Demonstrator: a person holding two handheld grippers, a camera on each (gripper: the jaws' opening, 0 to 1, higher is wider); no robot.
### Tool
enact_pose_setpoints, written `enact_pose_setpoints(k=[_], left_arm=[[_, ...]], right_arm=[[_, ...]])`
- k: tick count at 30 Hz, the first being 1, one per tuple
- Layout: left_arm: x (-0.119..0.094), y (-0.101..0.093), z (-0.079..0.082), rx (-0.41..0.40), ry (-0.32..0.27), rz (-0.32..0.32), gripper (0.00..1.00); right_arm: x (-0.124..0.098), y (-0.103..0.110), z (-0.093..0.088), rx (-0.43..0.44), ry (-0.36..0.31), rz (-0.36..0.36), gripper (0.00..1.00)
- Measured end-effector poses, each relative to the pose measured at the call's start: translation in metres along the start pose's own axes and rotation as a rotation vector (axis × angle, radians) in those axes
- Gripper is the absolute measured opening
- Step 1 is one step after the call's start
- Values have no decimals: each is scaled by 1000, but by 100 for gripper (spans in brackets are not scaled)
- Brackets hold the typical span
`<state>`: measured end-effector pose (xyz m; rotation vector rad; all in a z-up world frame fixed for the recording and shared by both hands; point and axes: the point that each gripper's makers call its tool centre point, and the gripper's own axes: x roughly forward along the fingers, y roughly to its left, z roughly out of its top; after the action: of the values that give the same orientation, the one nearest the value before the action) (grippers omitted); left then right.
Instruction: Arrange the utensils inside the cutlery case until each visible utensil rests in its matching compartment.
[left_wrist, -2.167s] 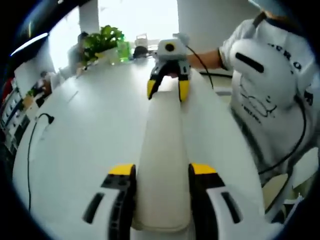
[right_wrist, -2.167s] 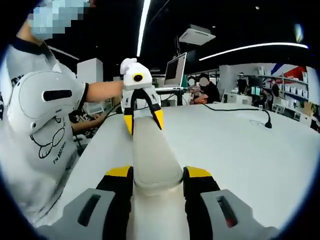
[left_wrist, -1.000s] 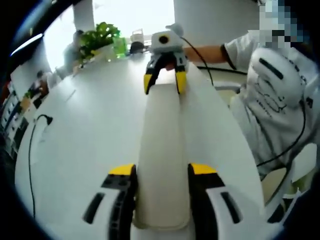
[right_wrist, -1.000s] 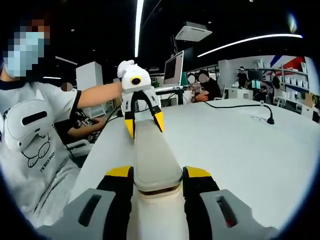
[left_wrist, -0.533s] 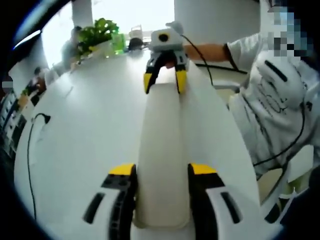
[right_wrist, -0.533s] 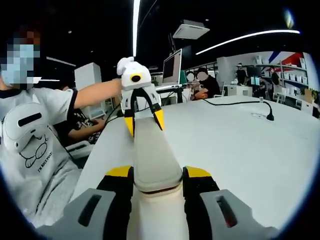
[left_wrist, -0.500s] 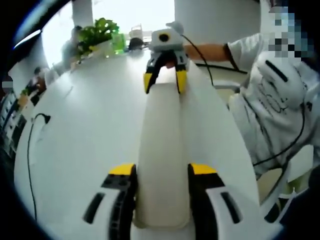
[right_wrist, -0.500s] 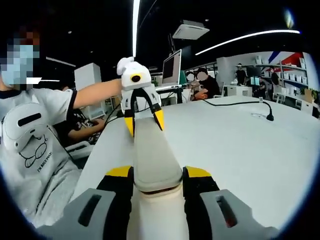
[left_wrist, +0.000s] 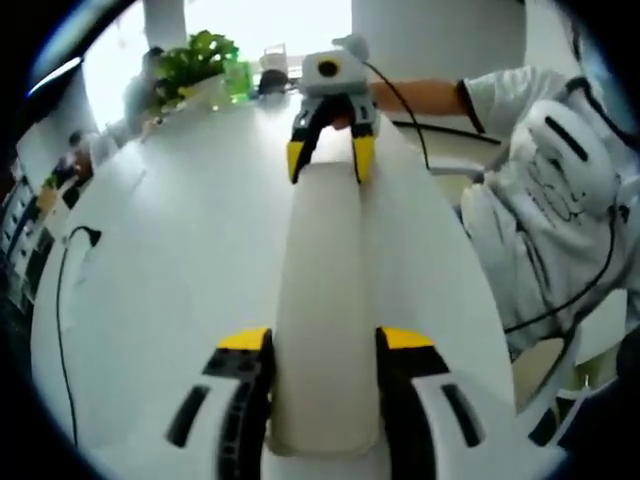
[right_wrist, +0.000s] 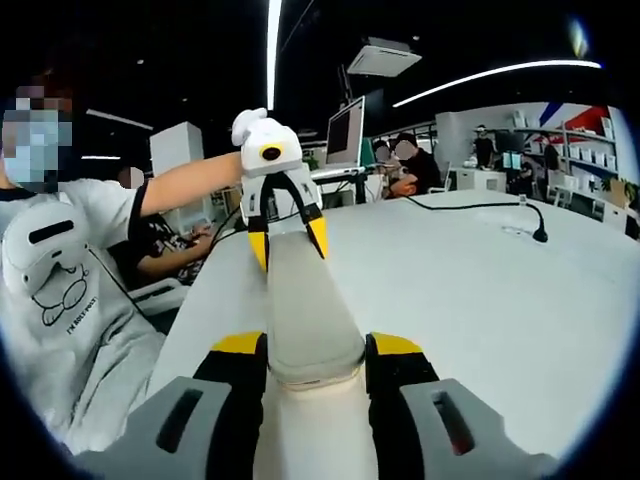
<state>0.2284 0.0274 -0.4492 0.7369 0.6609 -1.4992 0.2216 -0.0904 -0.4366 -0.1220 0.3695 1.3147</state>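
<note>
Both grippers, left (left_wrist: 321, 345) and right (right_wrist: 317, 350), pinch opposite ends of the closed cream cutlery case (left_wrist: 325, 290) above the white table (left_wrist: 170, 260).

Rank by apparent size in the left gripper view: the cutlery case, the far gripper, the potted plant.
1. cutlery case, by far the largest, though its near end sits close to the camera.
2. right gripper and potted plant: look alike, both far off, so unranked.
</note>
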Motion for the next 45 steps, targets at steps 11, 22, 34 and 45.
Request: enact_pose_setpoints(k=[11, 22, 34, 45], left_arm=[[5, 0, -7, -5, -10, -3, 43], [7, 0, -5, 6, -5, -4, 43], [4, 1, -6, 9, 9, 4, 43], [4, 0, -8, 12, 15, -2, 43]], right_arm=[[2, -1, -3, -7, 7, -6, 40], [-1, 0, -6, -13, 4, -13, 40], [1, 1, -2, -14, -4, -15, 40], [3, 2, -4, -15, 4, -15, 40]])
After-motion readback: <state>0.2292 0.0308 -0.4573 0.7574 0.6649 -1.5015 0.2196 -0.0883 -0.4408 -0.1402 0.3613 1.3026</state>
